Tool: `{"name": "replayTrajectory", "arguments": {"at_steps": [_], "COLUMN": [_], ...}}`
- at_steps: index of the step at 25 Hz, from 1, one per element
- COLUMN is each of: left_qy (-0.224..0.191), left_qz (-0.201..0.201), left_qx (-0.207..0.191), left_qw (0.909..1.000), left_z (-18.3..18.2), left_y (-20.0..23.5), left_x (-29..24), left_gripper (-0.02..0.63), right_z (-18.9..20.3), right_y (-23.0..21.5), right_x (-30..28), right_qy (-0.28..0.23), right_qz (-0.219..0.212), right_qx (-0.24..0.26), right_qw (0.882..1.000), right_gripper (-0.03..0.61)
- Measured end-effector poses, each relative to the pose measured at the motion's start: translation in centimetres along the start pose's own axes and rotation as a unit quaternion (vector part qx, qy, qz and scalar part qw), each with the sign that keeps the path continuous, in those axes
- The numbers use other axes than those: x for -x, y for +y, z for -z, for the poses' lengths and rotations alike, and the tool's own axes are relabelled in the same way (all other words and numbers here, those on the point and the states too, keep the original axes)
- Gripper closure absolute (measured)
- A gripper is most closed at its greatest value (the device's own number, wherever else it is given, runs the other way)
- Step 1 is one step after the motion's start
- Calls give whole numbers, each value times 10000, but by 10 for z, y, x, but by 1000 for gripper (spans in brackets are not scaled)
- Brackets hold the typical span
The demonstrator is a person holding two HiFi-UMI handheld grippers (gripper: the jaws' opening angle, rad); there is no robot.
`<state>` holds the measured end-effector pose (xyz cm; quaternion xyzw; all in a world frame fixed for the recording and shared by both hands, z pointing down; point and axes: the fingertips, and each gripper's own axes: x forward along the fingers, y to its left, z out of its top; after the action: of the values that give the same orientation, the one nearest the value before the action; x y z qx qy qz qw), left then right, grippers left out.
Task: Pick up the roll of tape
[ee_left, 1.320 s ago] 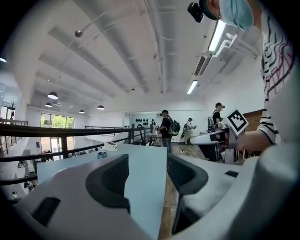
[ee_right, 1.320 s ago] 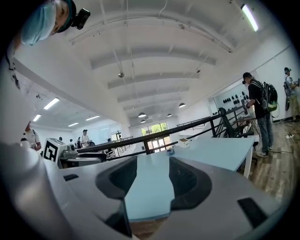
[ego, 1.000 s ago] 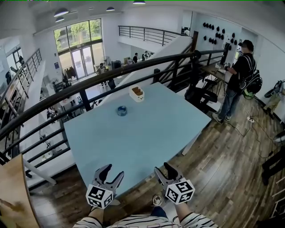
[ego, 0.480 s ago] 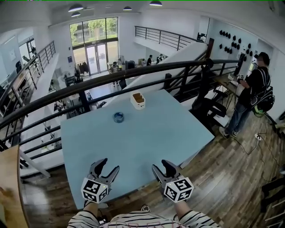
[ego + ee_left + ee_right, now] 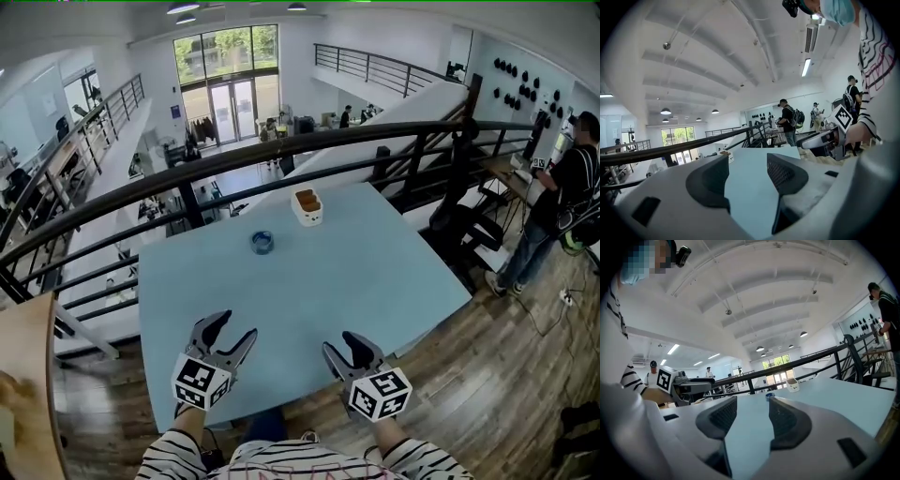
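On far half of smooth pale-blue worktop (image 5: 375, 281): small blue ring-shaped roll of tape (image 5: 262, 242), rounded white box (image 5: 307, 206) beyond. Near edge: left gripper (image 5: 234, 328), right gripper (image 5: 342, 344), dark ribbed fingers (image 5: 787, 423) apart, empty.

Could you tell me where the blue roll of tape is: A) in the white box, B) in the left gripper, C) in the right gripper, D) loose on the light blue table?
D: the blue roll of tape lies on the light blue table, far from the open left gripper and right gripper.
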<state>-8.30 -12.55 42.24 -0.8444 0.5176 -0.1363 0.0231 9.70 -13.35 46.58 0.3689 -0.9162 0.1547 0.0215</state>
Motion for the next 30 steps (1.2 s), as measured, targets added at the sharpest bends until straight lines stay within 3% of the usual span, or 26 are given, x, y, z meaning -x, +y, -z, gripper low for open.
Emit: {"name": "replayTrajectory", "arguments": {"at_steps": [9, 14, 23, 30], "left_qy": [24, 264, 825, 1177], "left_qz": [130, 200, 595, 767], "left_qx": [-313, -676, -1583, -1868], "left_qw": [9994, 9972, 9821, 9723], "left_z": [-9, -7, 9, 22], "left_y": [45, 77, 104, 143], "left_x": [-52, -85, -164, -216], "left_gripper": [379, 379, 380, 379], "right_z": [-19, -29, -15, 4], "right_y": [-18, -27, -54, -59], "right_x": [-52, -84, -123, -148], "right_qy": [-27, -116, -2, 189], "right_qz": [-66, -47, -36, -18], "right_qx": [-2, -136, -469, -690], "right_qw": [10000, 9998, 9989, 9974], "right_gripper": [370, 370, 370, 370]}}
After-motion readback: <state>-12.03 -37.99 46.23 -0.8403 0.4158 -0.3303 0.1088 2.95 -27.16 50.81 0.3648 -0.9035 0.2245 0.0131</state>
